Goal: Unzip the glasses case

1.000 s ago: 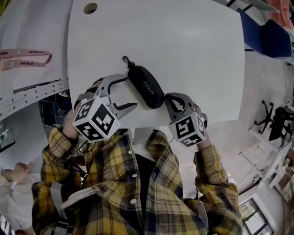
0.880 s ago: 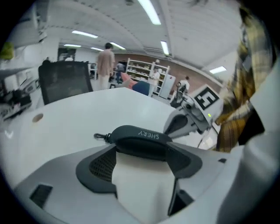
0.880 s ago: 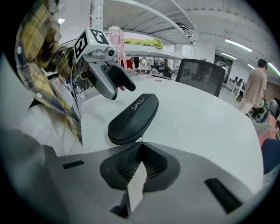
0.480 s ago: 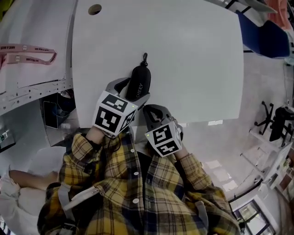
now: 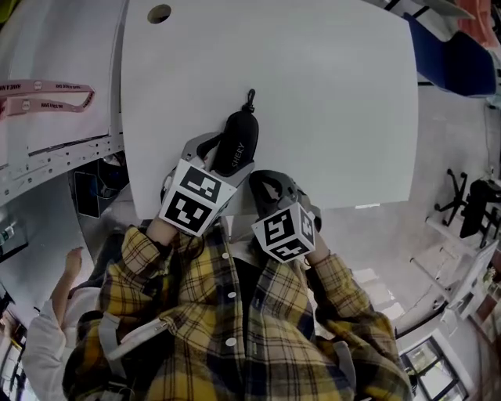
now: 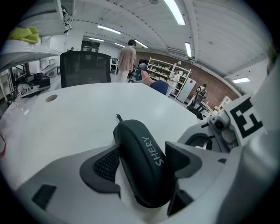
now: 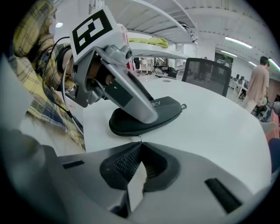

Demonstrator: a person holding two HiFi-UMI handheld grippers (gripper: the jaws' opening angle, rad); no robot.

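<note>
Case (image 5: 237,145), which we judge light, semi-stiff and smooth, near the front edge of the table (image 5: 313,94), clamped across its middle by the left gripper (image 6: 142,159). The right gripper (image 7: 140,146) is closed, apparently pinching the zip pull (image 7: 140,137), our proper hold. The left jaw crossing the seam may obstruct travel. The clip (image 5: 250,98) lies at the far end.

One glasses case (image 5: 239,143). Two grippers: left gripper (image 5: 221,160), right gripper (image 7: 140,146). Two marker cubes: left cube (image 5: 196,197), right cube (image 5: 286,231). One white table (image 5: 313,94), with one round hole (image 5: 159,13). One pink lanyard (image 5: 47,98) on the next desk. One black office chair (image 6: 85,68). Three people counted: one in a plaid shirt (image 5: 235,329), one at lower left showing a hand (image 5: 70,258), one standing person (image 6: 127,61) far back.
</note>
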